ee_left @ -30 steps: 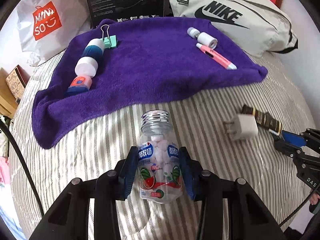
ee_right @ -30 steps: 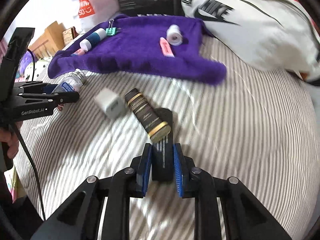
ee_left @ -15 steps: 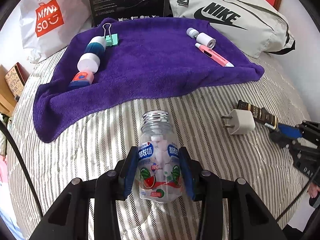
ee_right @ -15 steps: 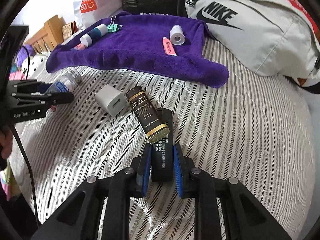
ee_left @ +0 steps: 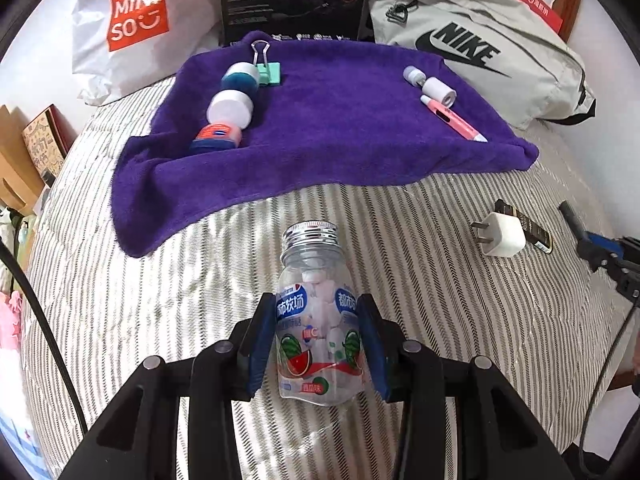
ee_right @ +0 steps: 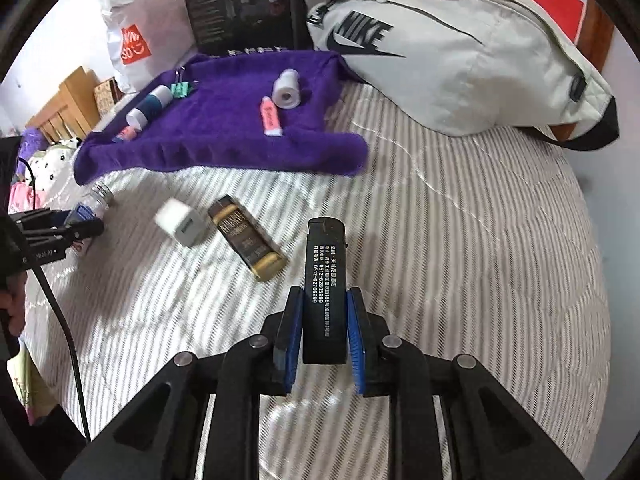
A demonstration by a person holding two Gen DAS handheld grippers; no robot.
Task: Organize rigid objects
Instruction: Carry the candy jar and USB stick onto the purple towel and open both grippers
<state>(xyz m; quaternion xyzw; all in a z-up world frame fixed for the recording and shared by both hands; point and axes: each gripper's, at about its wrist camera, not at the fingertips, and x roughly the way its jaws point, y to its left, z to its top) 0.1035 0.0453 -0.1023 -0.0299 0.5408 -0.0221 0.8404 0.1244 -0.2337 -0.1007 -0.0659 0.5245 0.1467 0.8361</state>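
Since the earlier frames, the right gripper (ee_right: 323, 334) is lifting the black lighter (ee_right: 324, 292) away from the brown bottle (ee_right: 248, 239), which it was touching before; now the two are apart, and the background is blurring from the motion. In the left view little has changed.

Going from large to small: the striped bed cover (ee_left: 400, 280) is filling the lower half of both views, and the purple towel (ee_left: 328, 128) is lying in the upper middle. On the towel, a row of small containers (ee_left: 230, 110) and a green binder clip (ee_left: 268, 72) are sitting at upper left, and a white cap (ee_left: 438, 90) and a pink pen (ee_left: 454, 118) at upper right. The white charger (ee_left: 502, 236) and the brown bottle are resting touching each other at the right edge of the left view, not on the towel.

The left gripper (ee_left: 318, 340) is holding the clear candy bottle (ee_left: 316, 320) by its body, narrow on the label, with the silver cap pointing toward the towel. The right gripper is closed on the lower part of the lighter.

I judge that both things are going to the towel. To do this well, the lighter should probably go beside the pen and parallel with it, and the bottle should be laid down in the free middle without pushing the row of containers. The round bottle can roll, so it should be released low.
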